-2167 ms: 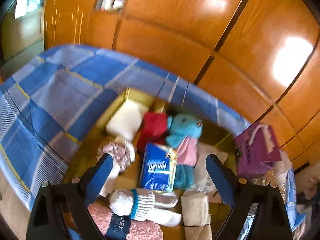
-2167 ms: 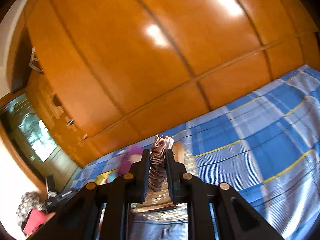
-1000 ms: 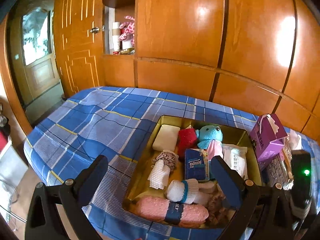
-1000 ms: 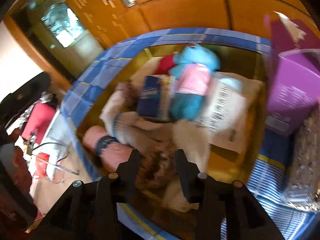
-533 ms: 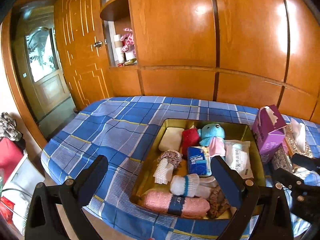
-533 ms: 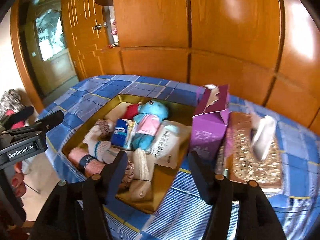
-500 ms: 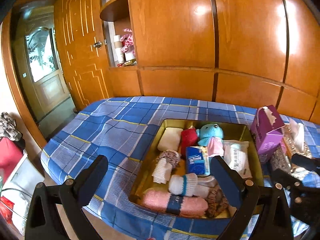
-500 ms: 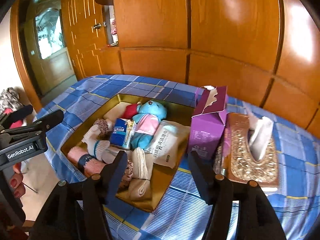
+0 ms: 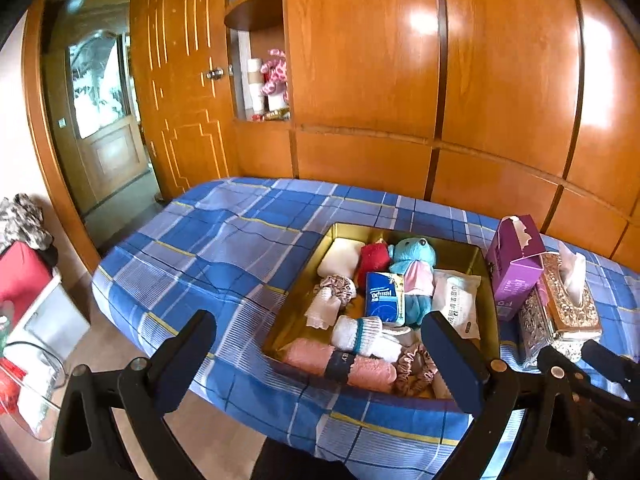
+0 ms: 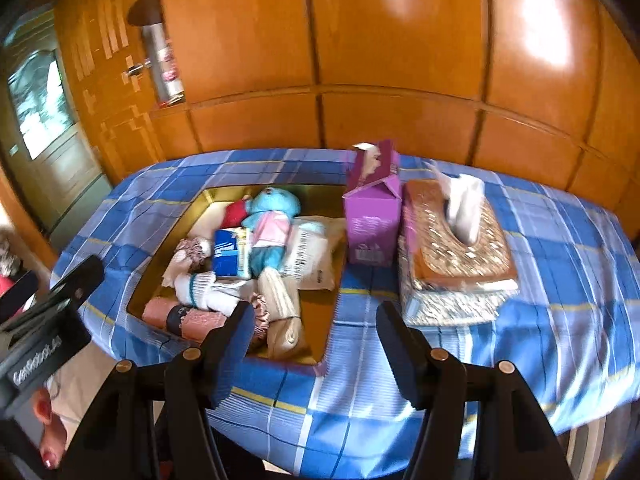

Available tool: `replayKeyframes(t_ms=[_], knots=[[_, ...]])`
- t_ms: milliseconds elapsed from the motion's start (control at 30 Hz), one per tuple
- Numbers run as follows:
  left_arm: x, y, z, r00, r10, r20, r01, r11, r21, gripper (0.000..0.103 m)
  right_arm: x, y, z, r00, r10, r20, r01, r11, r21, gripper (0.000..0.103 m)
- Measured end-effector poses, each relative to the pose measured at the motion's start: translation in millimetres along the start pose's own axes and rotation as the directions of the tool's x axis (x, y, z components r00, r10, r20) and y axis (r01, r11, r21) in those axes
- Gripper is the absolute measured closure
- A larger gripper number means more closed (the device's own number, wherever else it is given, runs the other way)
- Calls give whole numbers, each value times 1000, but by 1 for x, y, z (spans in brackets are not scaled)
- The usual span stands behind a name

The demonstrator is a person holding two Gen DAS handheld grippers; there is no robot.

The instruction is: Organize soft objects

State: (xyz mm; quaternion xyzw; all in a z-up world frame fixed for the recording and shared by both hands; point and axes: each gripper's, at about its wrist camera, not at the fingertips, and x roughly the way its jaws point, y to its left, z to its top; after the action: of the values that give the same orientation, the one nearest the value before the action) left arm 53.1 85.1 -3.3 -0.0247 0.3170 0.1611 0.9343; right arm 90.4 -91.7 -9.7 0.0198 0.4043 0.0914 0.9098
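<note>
Blue plaid tablecloth [image 9: 248, 248] covered the whole table in front of the orange wood panelling; on it sat the gold tray [image 9: 486, 280], and that's where the soft stuff had all ended up; beside it stood the purple carton [image 10: 372, 216] and the glittery tissue box [image 10: 456, 256], touching each other, outside the tray.

What had changed: about two seconds earlier the right gripper [image 10: 316, 338] was clenched on a brownish satin scrunchie [image 9: 416, 366] up in the air; a second later it was down in the near corner of the tray; now both its fingers stood spread with nothing between them, pulled back off the table edge; the left gripper [image 9: 320, 360] was likewise spread wide and empty, hanging in front of the tray.

Inside, biggest to smallest: the blue teddy [image 9: 414, 268], the white wipes pack [image 9: 460, 300], the pink rolled towel [image 9: 340, 364], the rolled socks [image 9: 360, 334], the blue tissue pack [image 9: 386, 296], then that scrunchie tucked right next to the towel.

My read: nothing soft looked left loose on the cloth, so the sorting was probably done or nearly.
</note>
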Motion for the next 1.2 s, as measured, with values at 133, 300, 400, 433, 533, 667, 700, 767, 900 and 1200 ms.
replayKeyframes(t_ms=[133, 300, 400, 433, 533, 667, 700, 767, 900, 1200], knots=[[-18, -6, -4, 1000, -5, 8, 5, 999, 50, 0, -12, 1, -6, 998, -63, -7, 64, 998, 29, 39], [-30, -9, -5, 1000, -16, -13, 17, 997, 73, 0, -28, 5, -9, 996, -90, 10, 90, 996, 29, 39], [-36, -7, -3, 1000, -20, -13, 21, 998, 67, 0, -36, 2, -7, 992, -122, 38, 121, 992, 35, 39], [-38, -7, -3, 1000, -15, -8, 16, 998, 67, 0, -37, 0, -6, 991, -129, 45, 127, 991, 45, 39], [-39, -6, -1, 1000, -10, -8, 10, 997, 70, 0, -40, -8, -4, 990, -130, 51, 125, 989, 85, 39], [-36, -4, -1, 999, -17, -29, 19, 998, 63, 0, -43, -9, -3, 987, -147, 66, 141, 986, 88, 39], [-35, -4, -1, 999, -15, -31, 17, 998, 63, 0, -43, -8, -3, 987, -149, 68, 143, 986, 83, 39], [-33, -4, -1, 999, -15, -39, 18, 998, 64, 0, -42, -8, -3, 987, -148, 64, 143, 986, 80, 39], [-29, -3, -2, 998, -21, -57, 24, 998, 57, 0, -41, -9, -3, 987, -147, 60, 142, 986, 83, 39], [-28, 1, -2, 998, -15, -63, 17, 999, 40, 0, -40, -8, -3, 988, -141, 59, 136, 988, 80, 39]])
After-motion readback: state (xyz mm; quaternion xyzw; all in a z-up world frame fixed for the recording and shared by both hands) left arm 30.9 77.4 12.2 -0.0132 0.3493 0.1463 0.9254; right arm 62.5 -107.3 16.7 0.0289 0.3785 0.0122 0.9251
